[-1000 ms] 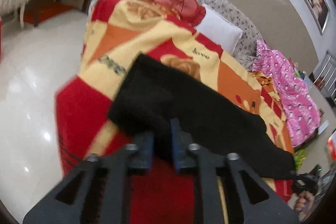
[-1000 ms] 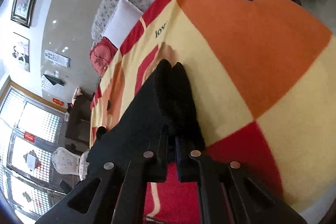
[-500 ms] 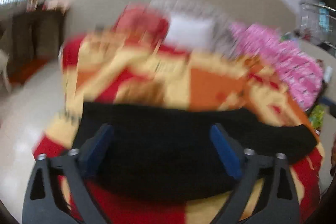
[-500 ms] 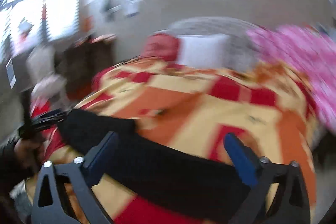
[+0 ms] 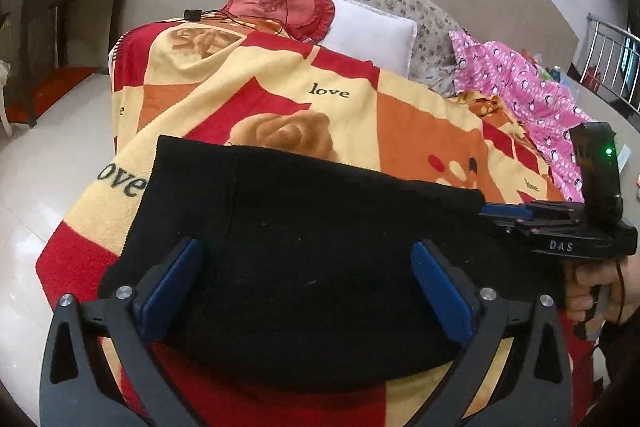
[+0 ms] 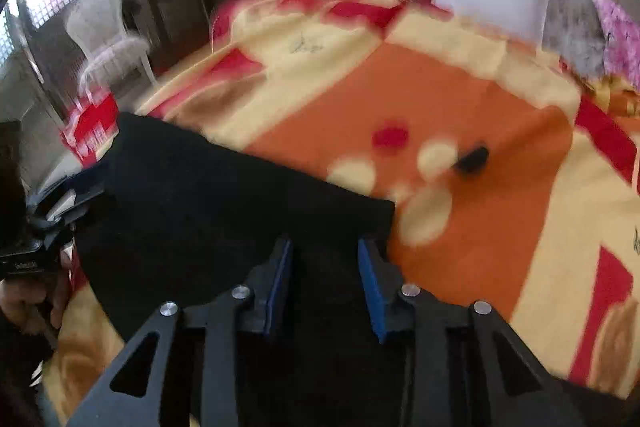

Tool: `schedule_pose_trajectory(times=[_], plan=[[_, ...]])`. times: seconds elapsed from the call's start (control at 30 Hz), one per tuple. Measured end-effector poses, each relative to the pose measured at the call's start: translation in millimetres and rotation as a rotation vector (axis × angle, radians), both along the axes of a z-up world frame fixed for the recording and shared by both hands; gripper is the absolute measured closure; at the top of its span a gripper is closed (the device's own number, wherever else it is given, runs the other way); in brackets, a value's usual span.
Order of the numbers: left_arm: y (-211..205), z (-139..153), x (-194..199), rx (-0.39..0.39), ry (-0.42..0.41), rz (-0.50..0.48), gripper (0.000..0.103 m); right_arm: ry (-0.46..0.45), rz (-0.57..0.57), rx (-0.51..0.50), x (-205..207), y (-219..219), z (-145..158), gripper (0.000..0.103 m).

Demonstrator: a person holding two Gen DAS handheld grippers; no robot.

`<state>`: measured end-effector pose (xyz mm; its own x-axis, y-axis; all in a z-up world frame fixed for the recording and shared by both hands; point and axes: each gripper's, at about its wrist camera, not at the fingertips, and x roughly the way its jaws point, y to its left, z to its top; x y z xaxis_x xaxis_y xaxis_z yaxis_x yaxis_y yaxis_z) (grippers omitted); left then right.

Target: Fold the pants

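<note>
The black pants [image 5: 304, 247] are lying folded on the red, orange and cream blanket [image 5: 248, 95], stretching across the view ahead of both tools. The left gripper [image 5: 308, 287] is hovering with its jaws spread wide, released; the pants are filling the space between and beyond its blue pads [image 5: 168, 287], nothing clamped. The right gripper [image 6: 326, 283] is sitting over the end of the pants with its jaws partly apart, the black cloth lying between and under them, not pinched. In the left wrist view the right gripper [image 5: 508, 211] is showing off to the right of the jaws, at the pants' far end. Past the jaws, a white pillow [image 5: 368, 35] and a red cushion [image 5: 280, 7] are resting at the head of the blanket
</note>
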<state>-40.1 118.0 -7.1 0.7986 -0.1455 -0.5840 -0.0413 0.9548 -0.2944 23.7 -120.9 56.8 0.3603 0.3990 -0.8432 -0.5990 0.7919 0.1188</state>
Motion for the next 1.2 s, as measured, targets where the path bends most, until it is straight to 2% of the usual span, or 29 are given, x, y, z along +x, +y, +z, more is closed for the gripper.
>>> schedule_pose_trajectory(times=[0.17,0.27,0.3,0.37,0.4,0.43,0.47,0.6,0.7,0.9,1.03,1.13,1.2], plan=[[-2,1,0,0.008,0.000,0.005,0.000,0.005,-0.035,0.003,-9,-5,18,0.069],[-3,1,1,0.009,0.000,0.012,0.000,-0.017,-0.069,0.098,-7,-8,35,0.064],[-3,1,1,0.010,0.001,0.012,0.000,-0.020,-0.067,0.107,-4,-5,33,0.063],[-3,1,1,0.012,0.004,0.010,0.000,0.023,-0.033,0.034,0,7,10,0.058],[-3,1,1,0.013,0.005,0.009,0.000,0.005,-0.014,0.002,-2,11,-1,0.057],[-3,1,2,0.013,0.005,0.007,0.000,-0.036,-0.001,0.005,-7,10,-1,0.056],[-2,1,2,0.013,0.005,0.006,0.000,-0.035,-0.009,0.021,-7,9,0,0.056],[-3,1,2,0.024,0.009,0.002,0.000,0.020,-0.049,0.064,-14,-13,16,0.056],[-3,1,2,0.022,0.007,0.005,0.000,-0.065,-0.094,0.074,-38,-53,38,0.046],[-8,1,4,0.053,0.017,0.012,0.000,-0.146,-0.335,0.105,-71,-185,60,0.046],[-14,1,7,0.090,0.034,0.028,0.000,-0.196,-0.557,0.131,-96,-288,75,0.046],[-15,1,7,0.097,0.038,0.040,0.000,-0.194,-0.716,0.235,-114,-351,84,0.043],[-14,1,7,0.092,0.037,0.043,0.000,-0.168,-0.702,0.314,-120,-363,84,0.043]])
